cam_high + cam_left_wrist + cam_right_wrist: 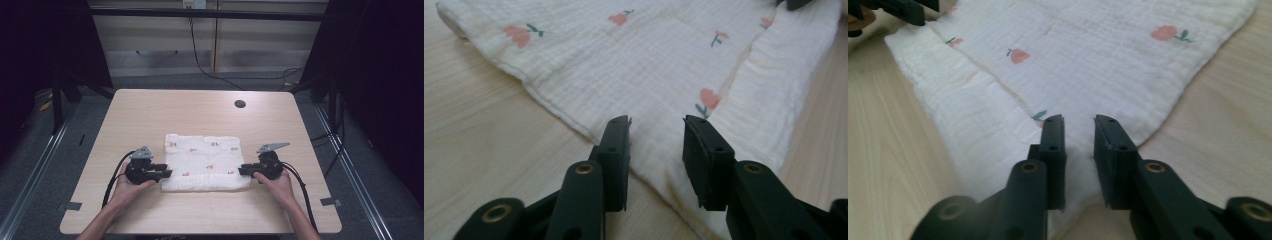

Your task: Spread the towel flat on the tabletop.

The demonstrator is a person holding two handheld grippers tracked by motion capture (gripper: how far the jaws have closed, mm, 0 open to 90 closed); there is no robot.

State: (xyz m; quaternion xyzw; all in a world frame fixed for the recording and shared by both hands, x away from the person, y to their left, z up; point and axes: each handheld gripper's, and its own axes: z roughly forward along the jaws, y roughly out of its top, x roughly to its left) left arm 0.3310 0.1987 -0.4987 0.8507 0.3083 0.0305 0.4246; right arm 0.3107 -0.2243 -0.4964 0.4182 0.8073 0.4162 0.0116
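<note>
A white cloth (205, 160) printed with small red flowers lies flat on the wooden table (150, 115), its near edge folded over into a thicker strip. My left gripper (169, 173) rests at the cloth's left edge, near the front corner. In the left gripper view the gripper (656, 122) is open, its jaws standing apart over the cloth (649, 75) edge. My right gripper (241, 170) sits at the cloth's right edge. In the right gripper view it (1079, 120) is open with a narrower gap, above the cloth (1088, 65) edge beside the fold seam.
A dark round cable hole (240, 104) is set into the table near its far edge. Bare wood surrounds the cloth on all sides. The opposite gripper's tip shows at the far side of the cloth in each gripper view (796, 4) (898, 9).
</note>
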